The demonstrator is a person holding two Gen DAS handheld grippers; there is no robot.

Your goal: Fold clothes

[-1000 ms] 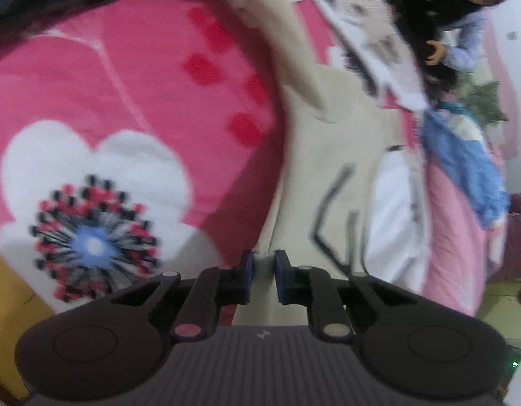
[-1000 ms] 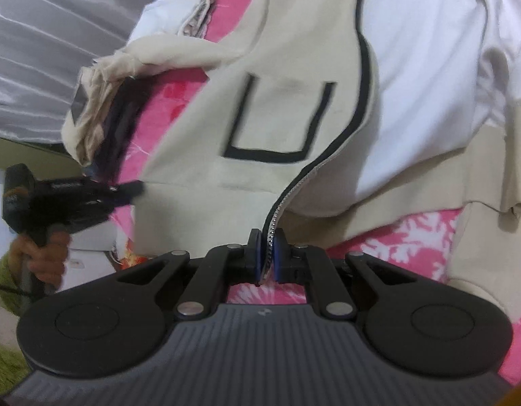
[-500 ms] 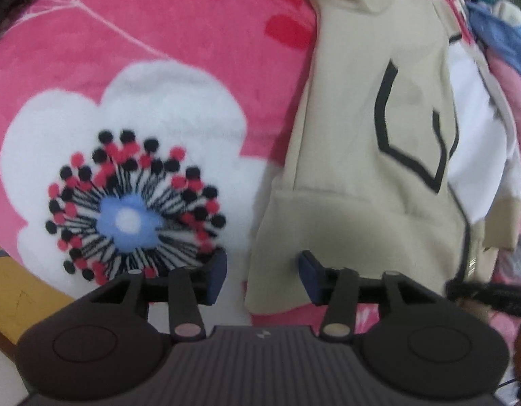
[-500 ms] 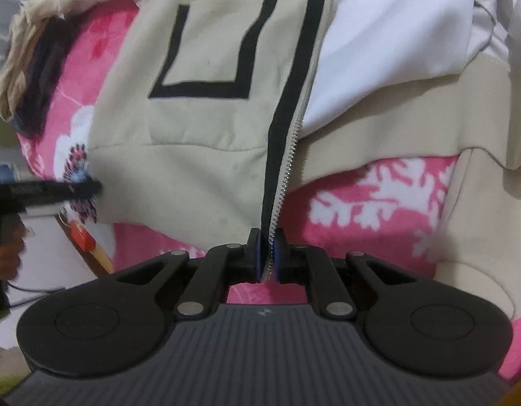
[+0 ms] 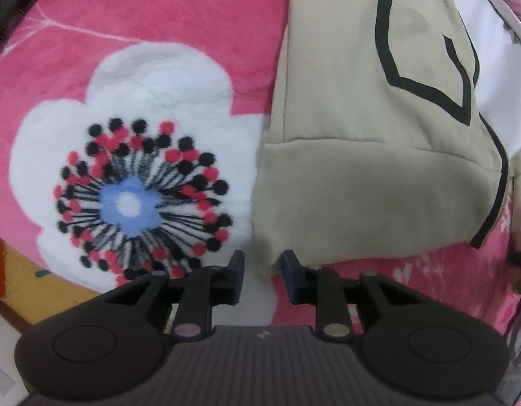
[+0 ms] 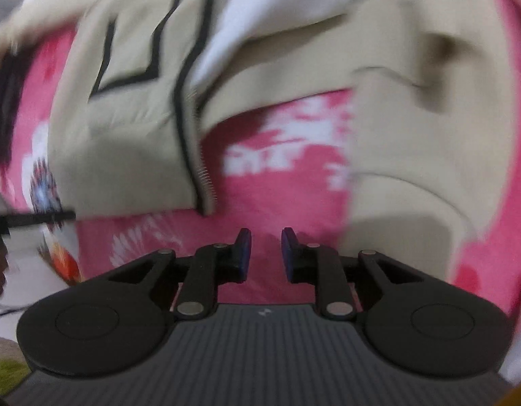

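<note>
Pink blanket (image 5: 179,13) spreads wide beside jacket (image 5: 362,169) hem edge.

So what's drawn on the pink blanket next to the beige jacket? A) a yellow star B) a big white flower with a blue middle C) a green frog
B: in the left wrist view, a big white flower with a blue middle and red and black dots lies on the pink blanket, beside the beige jacket.

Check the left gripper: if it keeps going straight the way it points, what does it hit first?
Probably the bottom hem corner of the beige jacket, which lies between the closing jaws of the left gripper; the pink floral blanket lies under it. Depth is unclear.
</note>
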